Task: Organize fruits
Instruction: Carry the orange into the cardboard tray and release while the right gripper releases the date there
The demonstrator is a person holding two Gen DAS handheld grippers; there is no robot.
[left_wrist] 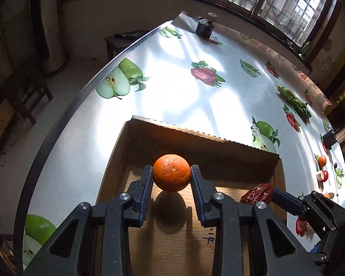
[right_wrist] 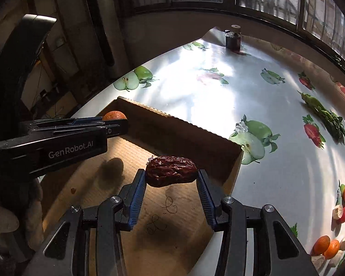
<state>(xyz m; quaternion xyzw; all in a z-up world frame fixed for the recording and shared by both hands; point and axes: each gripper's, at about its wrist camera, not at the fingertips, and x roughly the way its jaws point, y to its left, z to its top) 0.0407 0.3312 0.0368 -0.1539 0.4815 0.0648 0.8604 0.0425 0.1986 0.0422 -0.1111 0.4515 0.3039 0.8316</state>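
You are holding both fruits above the open cardboard box [left_wrist: 218,151].

Your left gripper [left_wrist: 171,177] is clamping a pebbly orange [left_wrist: 171,172]; your right gripper [right_wrist: 171,176] is pinching a wrinkled dried date [right_wrist: 171,171] just beside it, their shadows lying on the box floor, nothing blocking either. The box is sitting on a glossy fruit-print tablecloth [left_wrist: 177,96] under barred windows [left_wrist: 287,0].
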